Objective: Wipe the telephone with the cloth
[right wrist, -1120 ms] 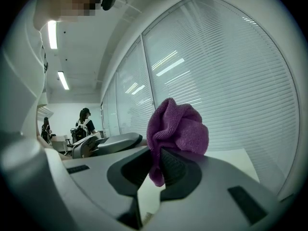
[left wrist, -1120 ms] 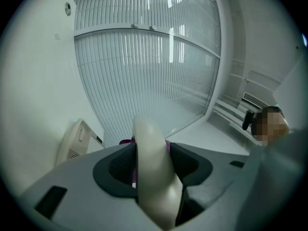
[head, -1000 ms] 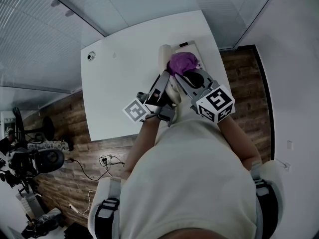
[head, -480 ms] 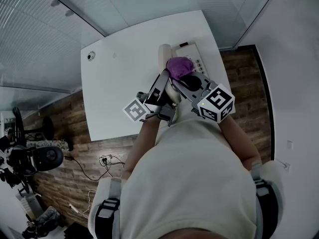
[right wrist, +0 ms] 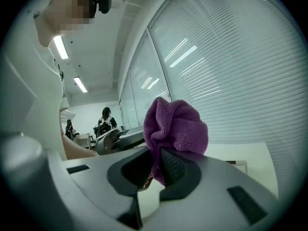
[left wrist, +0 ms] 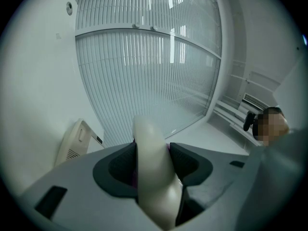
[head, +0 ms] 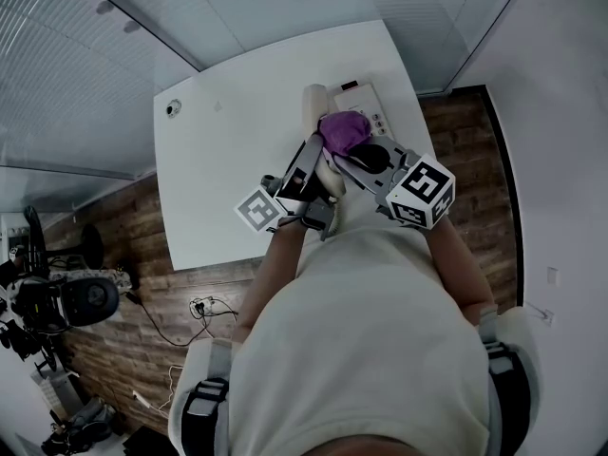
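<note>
The cream telephone handset point(head: 313, 101) is lifted off the white table point(head: 228, 169), and my left gripper point(head: 318, 155) is shut on its middle. In the left gripper view the handset point(left wrist: 151, 172) fills the gap between the jaws of the left gripper point(left wrist: 153, 153). The telephone base point(head: 368, 103) lies on the table near the far right edge, also seen as a cream telephone base point(left wrist: 74, 141) at lower left. My right gripper point(head: 359, 152) is shut on a bunched purple cloth point(head: 344, 131), which sits against the handset's right side. The cloth point(right wrist: 177, 126) bulges above the right gripper point(right wrist: 156, 165).
A small round grommet point(head: 174, 107) is set in the table's far left corner. Beyond the table's near and right edges is wooden floor point(head: 475, 160), with cables and equipment point(head: 66, 302) at the left. Window blinds point(left wrist: 149, 76) stand behind the table.
The right gripper has shifted slightly right and turned, drawing the purple cloth a little nearer along the handset. More of the telephone base shows. The left gripper holds still.
</note>
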Motion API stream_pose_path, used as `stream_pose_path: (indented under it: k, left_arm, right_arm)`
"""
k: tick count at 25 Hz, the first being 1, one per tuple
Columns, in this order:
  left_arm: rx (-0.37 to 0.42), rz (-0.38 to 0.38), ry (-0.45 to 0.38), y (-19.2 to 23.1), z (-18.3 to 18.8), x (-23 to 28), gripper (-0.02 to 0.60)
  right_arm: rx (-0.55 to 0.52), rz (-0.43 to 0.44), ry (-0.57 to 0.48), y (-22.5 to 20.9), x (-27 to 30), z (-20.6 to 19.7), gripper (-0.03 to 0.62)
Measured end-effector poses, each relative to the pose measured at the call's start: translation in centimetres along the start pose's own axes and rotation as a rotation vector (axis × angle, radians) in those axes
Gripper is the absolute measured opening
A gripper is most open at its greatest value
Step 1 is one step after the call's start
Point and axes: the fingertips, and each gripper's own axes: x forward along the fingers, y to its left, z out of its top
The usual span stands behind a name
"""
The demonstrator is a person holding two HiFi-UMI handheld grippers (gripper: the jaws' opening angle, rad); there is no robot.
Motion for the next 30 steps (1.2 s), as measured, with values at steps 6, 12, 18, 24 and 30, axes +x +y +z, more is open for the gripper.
stream_pose_path:
  k: [6,12,18,24,30]
  left_arm:
    - [0.011,0.022,-0.013,0.4,0.4,-0.1,0.229]
    - [0.011,0.031,-0.039,0.5,1.7,-0.2,0.229]
    - [0.018,0.042,-0.063,1.2,2.8,-0.3,0.229]
    - [0.032,0.041,-0.068,1.1,3.1,-0.3,0.229]
    - [0.036,0.044,-0.072,1.3,3.2,-0.2,0.229]
  right_arm:
    - [-0.018,0.027,0.018,0.5,-0.4,-0.1,0.046]
    - [-0.035,0.081,0.037,1.8,-0.4,-0.4,0.046]
    - [-0.026,0.104,0.050,1.8,-0.2,-0.8,0.046]
    - [-0.001,0.104,0.071,1.8,-1.0,-2.0,0.046]
    - [0.019,0.106,0.087,1.7,-1.8,-2.8,0.046]
